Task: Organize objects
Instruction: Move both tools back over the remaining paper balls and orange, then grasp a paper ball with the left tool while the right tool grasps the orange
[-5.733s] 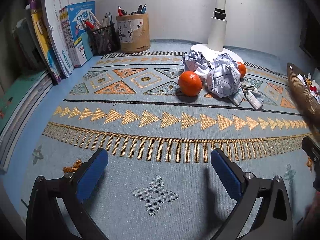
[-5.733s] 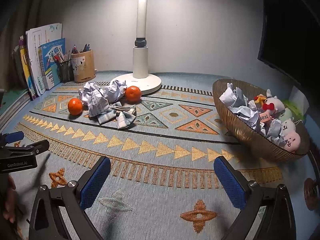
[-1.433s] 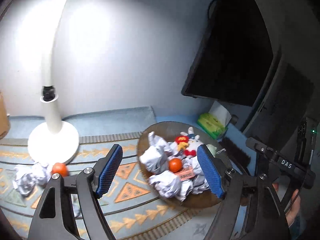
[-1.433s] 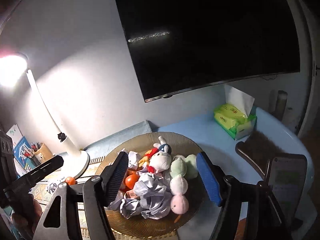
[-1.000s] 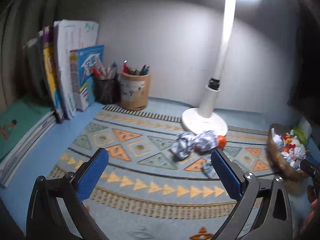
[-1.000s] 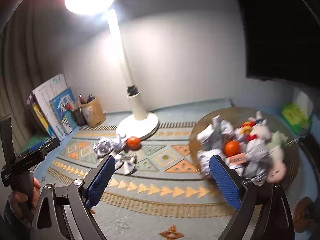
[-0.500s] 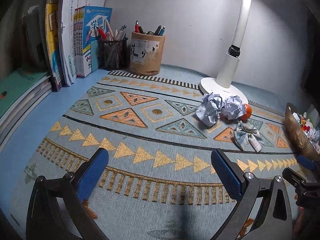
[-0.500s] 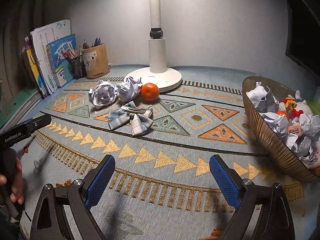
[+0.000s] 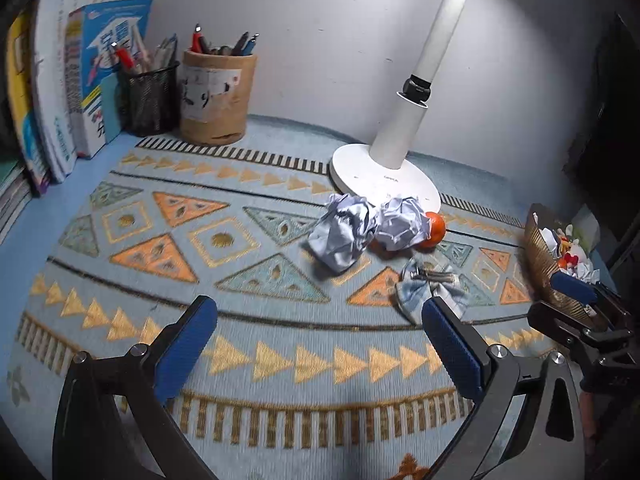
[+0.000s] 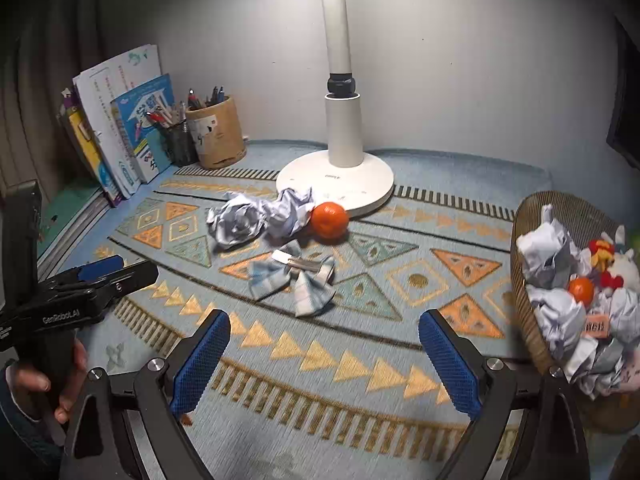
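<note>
Two crumpled paper balls (image 9: 344, 234) (image 9: 402, 222) lie on the patterned mat beside an orange (image 9: 435, 229) near the lamp base. A checked bow hair clip (image 9: 430, 288) lies in front of them. In the right wrist view the paper balls (image 10: 240, 220), the orange (image 10: 329, 220) and the bow clip (image 10: 298, 282) sit mid-mat. The woven basket (image 10: 524, 320) at the right holds paper balls, plush toys and an orange (image 10: 581, 290). My left gripper (image 9: 320, 350) is open and empty above the mat. My right gripper (image 10: 324, 360) is open and empty.
A white lamp (image 9: 384, 172) stands at the back. A tan pen pot (image 9: 218, 100), a mesh pen cup (image 9: 148, 98) and upright books (image 9: 92, 80) line the back left. The basket (image 9: 540, 256) shows at the right edge of the left wrist view.
Both grippers have moved forward and closer to the paper, orange and bow clip. The left gripper also came down from a high view of the basket. Both stay open and empty.
</note>
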Available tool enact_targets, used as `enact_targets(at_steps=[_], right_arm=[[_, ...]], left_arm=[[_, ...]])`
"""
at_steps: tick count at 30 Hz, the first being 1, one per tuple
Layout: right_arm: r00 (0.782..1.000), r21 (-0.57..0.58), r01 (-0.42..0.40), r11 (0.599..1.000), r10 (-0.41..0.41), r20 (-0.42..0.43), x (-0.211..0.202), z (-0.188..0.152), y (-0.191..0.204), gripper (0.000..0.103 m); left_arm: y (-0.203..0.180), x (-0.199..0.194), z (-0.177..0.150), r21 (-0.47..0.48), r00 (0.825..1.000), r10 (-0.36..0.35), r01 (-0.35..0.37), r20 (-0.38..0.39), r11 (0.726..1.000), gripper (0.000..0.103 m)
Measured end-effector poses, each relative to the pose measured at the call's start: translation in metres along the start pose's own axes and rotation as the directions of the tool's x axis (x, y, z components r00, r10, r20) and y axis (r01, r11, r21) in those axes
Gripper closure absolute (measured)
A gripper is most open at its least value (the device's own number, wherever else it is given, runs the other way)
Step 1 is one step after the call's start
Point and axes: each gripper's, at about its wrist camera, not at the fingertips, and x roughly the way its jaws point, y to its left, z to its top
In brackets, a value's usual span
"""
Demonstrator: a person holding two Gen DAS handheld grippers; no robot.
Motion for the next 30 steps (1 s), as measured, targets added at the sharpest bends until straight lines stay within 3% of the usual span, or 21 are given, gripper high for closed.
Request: enact_targets(at_steps=[2, 4, 9, 16, 19, 20, 21, 23, 25, 28, 30], right_arm=[[1.000, 0.010, -0.006, 1.000, 0.006, -0.014, 0.023, 0.013, -0.010, 0.018], [0.998, 0.036, -0.011, 0.999, 0.013, -0.053, 0.048, 0.024, -0.018, 0.036], [0.997, 0.035, -0.055, 0.998, 0.057, -0.058, 0.092, 0.038, -0.023, 0.038], [0.997, 0.007, -0.036, 0.999, 0.036, -0.064, 0.118, 0.050, -0.016, 0.038], [0.996, -0.004, -0.047, 0.999, 0.047, -0.070, 0.123, 0.050, -0.014, 0.046], [0.997, -0.014, -0.051, 0.999, 0.050, -0.064, 0.122, 0.050, -0.013, 0.049], [0.997, -0.023, -0.050, 0.998, 0.048, -0.060, 0.121, 0.050, -0.011, 0.054], [0.997, -0.044, -0.054, 0.998, 0.052, -0.061, 0.121, 0.048, -0.006, 0.060], [0.998, -0.063, -0.035, 0.997, 0.032, -0.049, 0.119, 0.046, -0.001, 0.066], [1.000, -0.063, -0.021, 0.998, 0.019, -0.022, 0.109, 0.043, 0.000, 0.066], [1.000, -0.041, -0.026, 0.999, 0.026, -0.004, 0.095, 0.040, -0.003, 0.067]], left_arm=[[-0.013, 0.018, 0.012, 0.072, 1.000, 0.008, -0.008, 0.000, 0.997, 0.001], [-0.021, 0.038, 0.020, 0.123, 0.999, 0.038, -0.037, -0.008, 0.992, 0.001], [-0.025, 0.071, 0.035, 0.162, 0.999, 0.022, -0.015, -0.041, 0.987, 0.001], [-0.023, 0.093, 0.040, 0.129, 0.997, -0.006, 0.015, -0.074, 0.991, 0.003], [-0.021, 0.093, 0.041, 0.118, 0.997, -0.018, 0.027, -0.074, 0.993, 0.005], [-0.021, 0.094, 0.041, 0.118, 0.996, -0.030, 0.040, -0.085, 0.992, 0.009], [-0.022, 0.096, 0.040, 0.119, 0.993, -0.051, 0.064, -0.105, 0.991, 0.022], [-0.022, 0.098, 0.039, 0.121, 0.991, -0.063, 0.078, -0.120, 0.990, 0.029], [-0.025, 0.097, 0.037, 0.142, 0.986, -0.107, 0.125, -0.127, 0.982, 0.059], [-0.029, 0.087, 0.034, 0.174, 0.994, -0.060, 0.075, -0.089, 0.982, 0.066], [-0.025, 0.073, 0.031, 0.133, 0.993, -0.096, 0.105, -0.069, 0.986, 0.067]])
